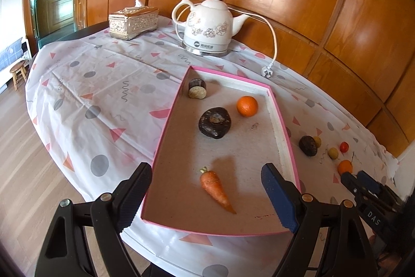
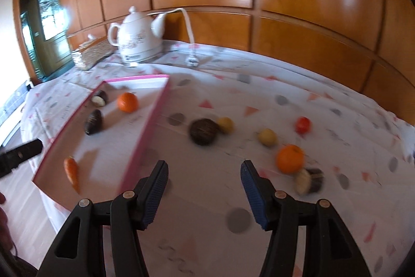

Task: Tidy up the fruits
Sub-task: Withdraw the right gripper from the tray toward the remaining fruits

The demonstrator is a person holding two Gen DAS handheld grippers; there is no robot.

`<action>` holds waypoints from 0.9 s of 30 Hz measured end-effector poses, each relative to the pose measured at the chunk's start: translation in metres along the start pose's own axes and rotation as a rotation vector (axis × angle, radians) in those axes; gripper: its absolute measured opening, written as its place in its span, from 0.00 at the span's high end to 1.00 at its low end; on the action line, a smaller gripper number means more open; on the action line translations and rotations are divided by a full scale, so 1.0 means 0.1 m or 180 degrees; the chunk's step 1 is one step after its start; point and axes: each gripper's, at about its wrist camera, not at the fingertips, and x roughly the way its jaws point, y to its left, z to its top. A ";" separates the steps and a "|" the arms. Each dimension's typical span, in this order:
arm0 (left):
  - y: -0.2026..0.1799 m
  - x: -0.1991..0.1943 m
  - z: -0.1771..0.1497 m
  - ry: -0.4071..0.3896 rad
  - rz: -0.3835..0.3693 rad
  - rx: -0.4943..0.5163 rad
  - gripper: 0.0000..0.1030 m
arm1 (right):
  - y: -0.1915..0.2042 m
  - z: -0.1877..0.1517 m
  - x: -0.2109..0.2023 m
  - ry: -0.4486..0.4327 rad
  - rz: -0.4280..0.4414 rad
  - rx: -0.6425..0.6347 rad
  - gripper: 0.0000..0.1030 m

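A pink tray (image 1: pixel 281 121) lies on the patterned tablecloth. It holds a carrot (image 1: pixel 215 187), an orange (image 1: pixel 247 106), a dark round fruit (image 1: pixel 214 122) and a cut dark fruit (image 1: pixel 197 88). My left gripper (image 1: pixel 207 168) hovers open over the tray's near end, with the carrot just beyond its fingertips and untouched. Right of the tray, loose on the cloth, are a dark fruit (image 2: pixel 203 131), two small yellow fruits (image 2: pixel 267 136), a red tomato (image 2: pixel 302 125), a second orange (image 2: pixel 289 159) and a cut fruit (image 2: pixel 308 181). My right gripper (image 2: pixel 204 163) is open and empty above bare cloth.
A white ceramic kettle (image 1: pixel 207 25) with cord and plug (image 1: pixel 267 72) stands at the back by the wood-panelled wall. A silver tissue box (image 1: pixel 133 22) sits to its left. The table edge drops to wooden floor on the left, where a small stool (image 1: pixel 18 72) stands.
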 end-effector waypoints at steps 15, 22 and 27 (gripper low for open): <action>-0.21 0.02 -0.06 0.0082 -0.0083 0.0242 0.16 | -0.89 -0.51 -0.14 0.0106 -0.0653 0.0686 0.43; -0.41 0.04 -0.08 0.0120 -0.0206 0.0484 0.16 | -1.26 -0.76 -0.21 0.0180 -0.0867 0.0967 0.43; -0.61 0.07 -0.09 0.0180 -0.0300 0.0737 0.17 | -1.40 -0.83 -0.24 0.0174 -0.0947 0.1081 0.43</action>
